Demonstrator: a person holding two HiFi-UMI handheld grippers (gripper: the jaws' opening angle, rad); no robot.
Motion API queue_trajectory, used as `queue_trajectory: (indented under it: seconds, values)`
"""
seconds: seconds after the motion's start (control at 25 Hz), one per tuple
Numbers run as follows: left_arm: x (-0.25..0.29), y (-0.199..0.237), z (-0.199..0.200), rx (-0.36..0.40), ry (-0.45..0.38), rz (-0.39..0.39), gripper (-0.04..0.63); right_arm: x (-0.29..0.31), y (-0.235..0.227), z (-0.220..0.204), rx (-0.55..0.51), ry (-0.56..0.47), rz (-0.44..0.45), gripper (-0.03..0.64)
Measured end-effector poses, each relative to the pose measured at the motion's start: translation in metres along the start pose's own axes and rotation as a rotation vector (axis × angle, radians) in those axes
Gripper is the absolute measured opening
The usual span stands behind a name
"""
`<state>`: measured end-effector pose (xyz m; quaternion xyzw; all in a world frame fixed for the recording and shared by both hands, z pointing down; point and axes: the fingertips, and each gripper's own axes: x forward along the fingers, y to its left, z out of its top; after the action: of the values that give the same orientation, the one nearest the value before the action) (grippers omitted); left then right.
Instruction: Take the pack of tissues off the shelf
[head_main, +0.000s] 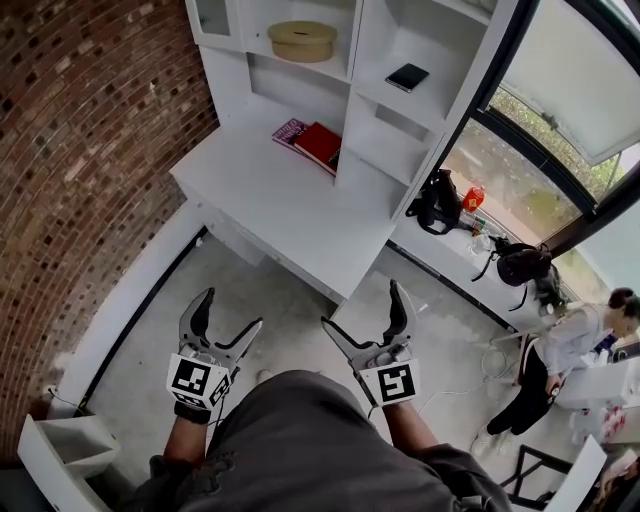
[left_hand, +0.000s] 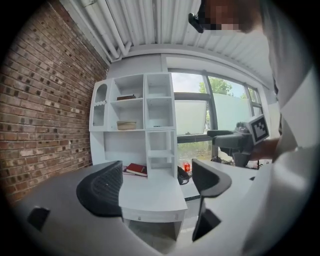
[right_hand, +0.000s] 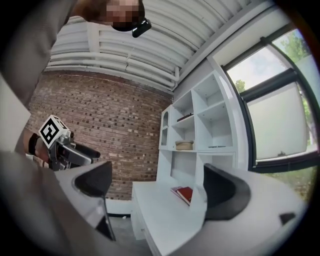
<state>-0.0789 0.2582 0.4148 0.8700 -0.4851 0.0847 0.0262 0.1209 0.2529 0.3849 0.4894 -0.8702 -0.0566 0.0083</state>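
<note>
A white shelf unit (head_main: 360, 60) rises over a white desk (head_main: 290, 215). In its right compartment lies a small dark flat pack (head_main: 407, 77); I cannot tell whether this is the tissues. A tan round box (head_main: 302, 41) sits in the middle compartment, and red books (head_main: 312, 142) lie on the desk below it. My left gripper (head_main: 230, 312) and right gripper (head_main: 360, 305) are both open and empty, held low in front of the desk and well short of the shelves. In the left gripper view, the left gripper (left_hand: 155, 182) points at the desk. The right gripper (right_hand: 160, 187) frames the books.
A brick wall (head_main: 80, 150) runs along the left. Black bags (head_main: 438, 203) and a red bottle (head_main: 473, 196) sit on the window ledge right of the desk. A person (head_main: 560, 350) crouches at the far right. An open white box (head_main: 60, 450) stands at the bottom left.
</note>
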Motion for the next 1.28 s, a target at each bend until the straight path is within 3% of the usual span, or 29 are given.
queue_trajectory:
  seconds: [0.4,0.68,1.0,1.28]
  values:
    - [0.009,-0.005,-0.007,0.026,0.032,0.016,0.423,0.005,-0.007,-0.019,0.017,0.024,0.032,0.552]
    - [0.022,0.027,-0.018,-0.024,0.037,0.021,0.422,0.038,-0.004,-0.027,0.013,0.054,0.041,0.552]
    - [0.088,0.103,-0.021,-0.055,0.02,-0.083,0.42,0.12,-0.011,-0.033,-0.018,0.094,-0.027,0.552]
    - [0.164,0.212,0.002,-0.069,0.006,-0.203,0.42,0.236,-0.022,-0.034,-0.013,0.138,-0.126,0.551]
